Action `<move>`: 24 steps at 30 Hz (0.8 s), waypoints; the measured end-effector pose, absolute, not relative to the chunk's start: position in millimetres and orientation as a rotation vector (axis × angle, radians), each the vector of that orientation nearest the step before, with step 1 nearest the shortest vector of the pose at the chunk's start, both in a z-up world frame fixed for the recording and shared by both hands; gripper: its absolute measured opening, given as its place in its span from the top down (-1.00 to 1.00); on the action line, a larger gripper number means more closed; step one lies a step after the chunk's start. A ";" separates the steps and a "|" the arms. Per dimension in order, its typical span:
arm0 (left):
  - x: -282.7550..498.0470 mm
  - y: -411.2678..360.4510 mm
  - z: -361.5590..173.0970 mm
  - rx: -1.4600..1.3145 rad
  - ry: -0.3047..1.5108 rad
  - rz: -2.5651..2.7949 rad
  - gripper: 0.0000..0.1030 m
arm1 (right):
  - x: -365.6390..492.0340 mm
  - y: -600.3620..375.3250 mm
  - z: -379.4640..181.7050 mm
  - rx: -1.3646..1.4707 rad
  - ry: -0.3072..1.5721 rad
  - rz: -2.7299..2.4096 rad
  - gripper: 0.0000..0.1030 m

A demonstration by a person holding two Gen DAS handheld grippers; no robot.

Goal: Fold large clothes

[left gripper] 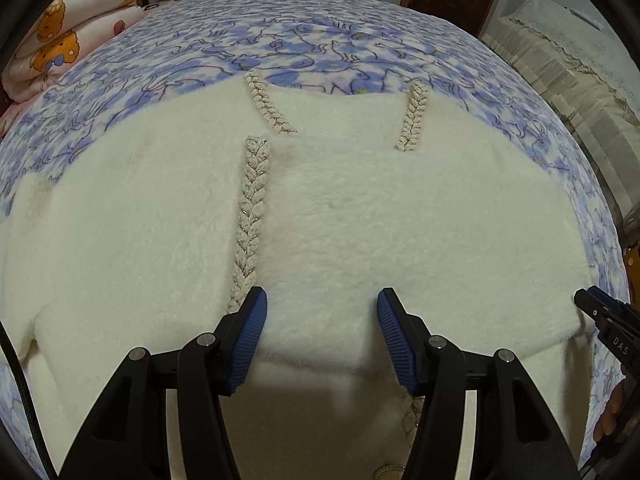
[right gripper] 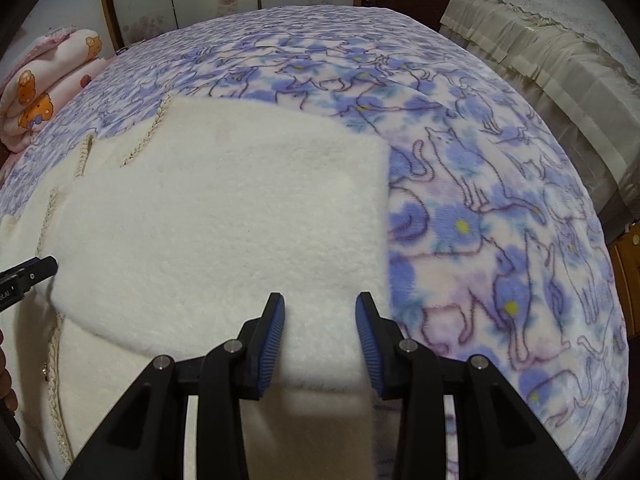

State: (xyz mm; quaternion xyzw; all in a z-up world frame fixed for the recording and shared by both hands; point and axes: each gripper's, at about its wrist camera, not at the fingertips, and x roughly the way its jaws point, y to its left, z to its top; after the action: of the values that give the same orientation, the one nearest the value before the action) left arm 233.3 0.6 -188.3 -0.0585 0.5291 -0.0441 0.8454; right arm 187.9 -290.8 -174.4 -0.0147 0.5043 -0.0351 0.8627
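Both my left hand-held gripper (left gripper: 322,336) and right hand-held gripper (right gripper: 320,338) hang wide, empty, over the white fleece garment (left gripper: 320,216) mid-frame on the bed (right gripper: 500,200) (folded panel uppermost); pinching only that layer risks dragging the fold askew.

Fluffy cream cardigan (left gripper: 320,216), braided trim, flat, side folded inward.

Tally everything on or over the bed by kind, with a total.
Fluffy white garment: 1
Braided trim strips on it: 3 in the left wrist view
Patterned blanket under it: 1
Folded pink quilt stack: 1
Tools, both open: 2, left tool, right tool
Total: 8
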 end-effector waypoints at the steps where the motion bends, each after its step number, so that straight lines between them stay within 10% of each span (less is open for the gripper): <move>1: 232.9 0.0 -188.1 -0.119 1.117 -0.092 -0.09 | 187.9 -288.0 -175.3 -0.041 1.057 -0.082 0.27; 24: 183.0 -1.2 -164.1 -0.148 1.137 -0.049 -0.29 | 147.0 -278.5 -167.1 0.141 1.128 -0.062 0.24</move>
State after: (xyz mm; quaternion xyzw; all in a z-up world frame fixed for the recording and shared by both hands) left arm 183.0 -1.2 -164.1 -0.0702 0.5380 -0.0233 0.8397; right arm 147.0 -278.5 -167.1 0.0670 0.5341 -0.0293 0.8423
